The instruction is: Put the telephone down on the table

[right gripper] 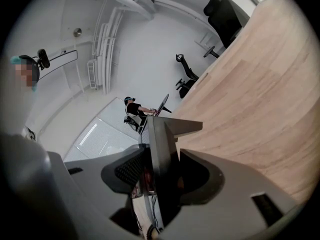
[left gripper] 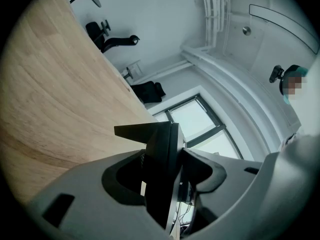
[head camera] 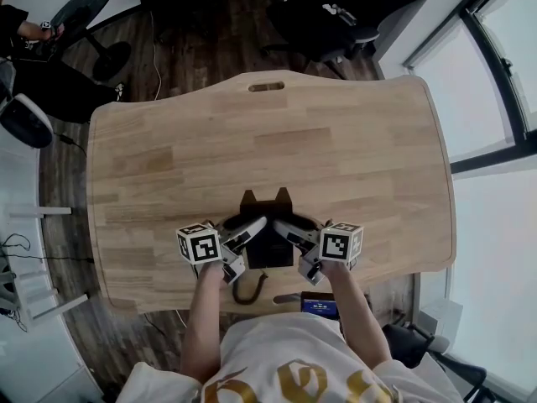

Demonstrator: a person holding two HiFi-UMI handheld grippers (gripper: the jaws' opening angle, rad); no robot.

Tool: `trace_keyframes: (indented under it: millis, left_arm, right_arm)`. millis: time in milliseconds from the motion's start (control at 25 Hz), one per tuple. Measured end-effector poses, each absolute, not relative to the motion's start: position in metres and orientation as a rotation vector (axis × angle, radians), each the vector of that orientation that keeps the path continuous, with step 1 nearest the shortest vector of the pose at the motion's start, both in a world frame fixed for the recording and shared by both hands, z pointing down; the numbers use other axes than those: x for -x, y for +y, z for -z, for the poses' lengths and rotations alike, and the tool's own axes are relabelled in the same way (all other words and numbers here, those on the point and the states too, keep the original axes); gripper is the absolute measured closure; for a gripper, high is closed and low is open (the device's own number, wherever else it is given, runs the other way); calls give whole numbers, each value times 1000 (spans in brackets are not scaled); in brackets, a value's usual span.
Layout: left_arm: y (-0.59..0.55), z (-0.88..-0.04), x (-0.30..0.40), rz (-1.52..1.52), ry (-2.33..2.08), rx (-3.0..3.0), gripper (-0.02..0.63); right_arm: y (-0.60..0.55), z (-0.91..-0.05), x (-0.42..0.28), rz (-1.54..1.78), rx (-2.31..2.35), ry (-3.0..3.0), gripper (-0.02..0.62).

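Observation:
I hold a black telephone (head camera: 267, 225) just over the near part of the wooden table (head camera: 268, 149), its coiled cord (head camera: 248, 289) hanging past the front edge. My left gripper (head camera: 250, 227) is shut on its left side and my right gripper (head camera: 285, 228) on its right side. In the left gripper view the telephone (left gripper: 161, 144) stands edge-on, clamped between the grey jaws of that gripper (left gripper: 164, 176), with the table (left gripper: 55, 94) to the left. The right gripper view shows the same body (right gripper: 162, 136) pinched by my right gripper (right gripper: 159, 176) beside the table (right gripper: 250, 109).
A handle slot (head camera: 266, 86) is cut near the table's far edge. Black office chairs (head camera: 323, 15) stand beyond it, and a person (head camera: 21, 28) sits at the far left. Windows (head camera: 503, 99) run along the right. A small lit screen (head camera: 320, 306) sits at my waist.

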State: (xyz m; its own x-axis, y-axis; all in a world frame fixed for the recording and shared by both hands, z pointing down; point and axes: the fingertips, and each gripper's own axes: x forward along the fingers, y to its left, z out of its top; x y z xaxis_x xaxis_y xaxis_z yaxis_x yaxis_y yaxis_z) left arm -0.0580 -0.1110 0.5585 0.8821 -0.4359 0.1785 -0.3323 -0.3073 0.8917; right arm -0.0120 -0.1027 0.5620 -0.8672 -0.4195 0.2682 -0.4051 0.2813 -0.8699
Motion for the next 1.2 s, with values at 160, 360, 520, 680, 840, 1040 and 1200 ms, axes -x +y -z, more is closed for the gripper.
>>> trace_keyframes:
  millis: [160, 360, 520, 680, 840, 1040, 1200]
  left_arm:
    - [-122, -567, 58, 112, -570, -1902, 393]
    - [-135, -578, 60, 111, -578, -1880, 393]
    - [-145, -587, 59, 108, -580, -1863, 393]
    - [-153, -593, 59, 107, -582, -1851, 393]
    - [-161, -600, 60, 110, -588, -1839, 393]
    - [-170, -606, 61, 123, -600, -1823, 393]
    - [-172, -608, 61, 136, -600, -1817, 393]
  right_arm:
    - [-113, -570, 12, 1722, 801, 2495, 380]
    - [-127, -582, 14, 1753, 794, 2491, 380]
    - [-137, -591, 13, 1779, 791, 2483, 380]
    - [-145, -597, 13, 1790, 793, 2480, 380]
    - [-153, -603, 13, 1787, 801, 2480, 380]
    - [-163, -609, 13, 1781, 805, 2490, 380]
    - [-166, -610, 14, 1774, 794, 2498, 380]
